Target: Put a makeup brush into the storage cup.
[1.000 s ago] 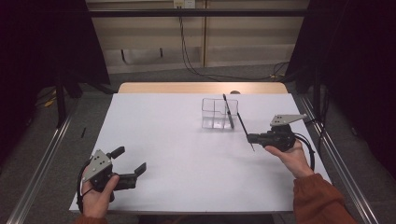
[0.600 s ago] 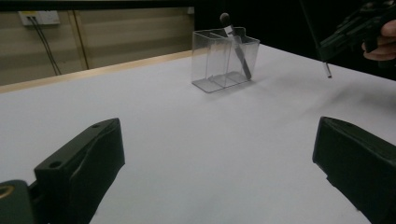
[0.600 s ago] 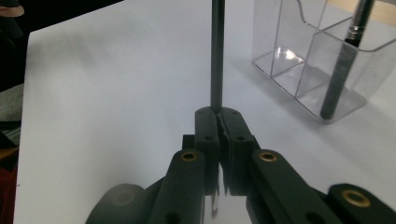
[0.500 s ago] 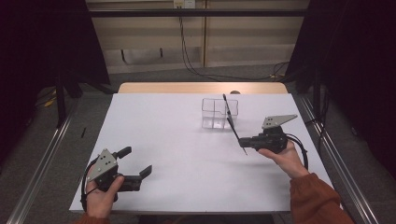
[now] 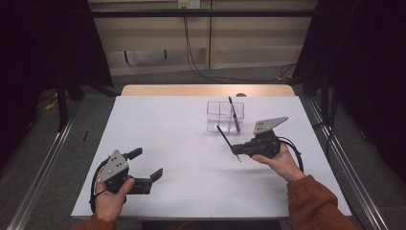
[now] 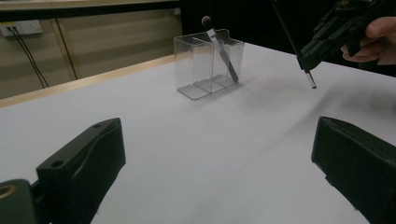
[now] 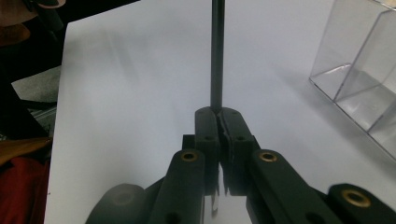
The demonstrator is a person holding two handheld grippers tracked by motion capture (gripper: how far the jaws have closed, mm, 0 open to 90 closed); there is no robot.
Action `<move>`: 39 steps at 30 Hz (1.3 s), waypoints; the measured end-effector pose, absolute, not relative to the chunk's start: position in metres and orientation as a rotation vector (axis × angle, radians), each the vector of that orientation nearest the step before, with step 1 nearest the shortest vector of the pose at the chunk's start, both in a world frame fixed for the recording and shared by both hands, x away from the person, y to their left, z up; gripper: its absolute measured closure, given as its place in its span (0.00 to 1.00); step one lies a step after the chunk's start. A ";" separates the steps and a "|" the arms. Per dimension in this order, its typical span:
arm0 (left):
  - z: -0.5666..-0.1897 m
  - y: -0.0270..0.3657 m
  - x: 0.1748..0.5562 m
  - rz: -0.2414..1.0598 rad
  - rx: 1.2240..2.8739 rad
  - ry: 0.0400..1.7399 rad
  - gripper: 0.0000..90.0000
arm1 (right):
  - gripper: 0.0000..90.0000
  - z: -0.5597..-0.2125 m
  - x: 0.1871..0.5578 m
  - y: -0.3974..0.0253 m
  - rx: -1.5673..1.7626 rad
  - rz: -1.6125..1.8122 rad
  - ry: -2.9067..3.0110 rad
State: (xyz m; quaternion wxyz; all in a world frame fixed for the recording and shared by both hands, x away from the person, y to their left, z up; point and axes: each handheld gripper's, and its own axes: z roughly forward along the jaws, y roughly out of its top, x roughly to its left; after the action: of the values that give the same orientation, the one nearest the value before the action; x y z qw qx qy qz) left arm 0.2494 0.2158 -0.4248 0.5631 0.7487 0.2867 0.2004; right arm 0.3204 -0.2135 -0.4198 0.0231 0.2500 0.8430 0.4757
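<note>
A clear two-compartment plastic holder stands at the far middle of the white table. A dark-handled brush leans inside it, head up. My right gripper, also seen in the left gripper view, is shut on a thin black stick. It holds the stick tilted above the table, just in front of the holder. My left gripper hovers open at the near left with nothing between its jaws.
The wooden table edge runs behind the white surface. Cables hang at the back wall. Metal rails flank the table on both sides. Bare white tabletop lies between the two grippers.
My right gripper has moved left and slightly nearer with the stick, away from the holder's right side. The left gripper has drifted a little to the right.
</note>
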 end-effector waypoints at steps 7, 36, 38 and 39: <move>-0.423 0.207 0.253 0.461 1.785 0.654 0.03 | 0.97 -0.419 0.322 -0.200 0.740 1.472 2.637; -0.406 0.155 0.277 0.354 1.894 0.528 0.03 | 0.97 -0.403 0.327 -0.151 0.505 1.327 2.817; -0.403 0.155 0.278 0.353 1.886 0.528 0.03 | 0.97 -0.404 0.327 -0.150 0.492 1.295 2.842; -0.402 0.154 0.279 0.356 1.884 0.529 0.03 | 0.97 -0.404 0.326 -0.150 0.490 1.279 2.852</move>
State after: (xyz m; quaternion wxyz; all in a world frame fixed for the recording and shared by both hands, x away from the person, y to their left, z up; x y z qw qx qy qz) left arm 0.2786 0.1544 -0.4018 0.5451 0.7942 0.2230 0.1500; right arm 0.3263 -0.1496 -0.4042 -0.0110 0.1548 0.9013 0.4044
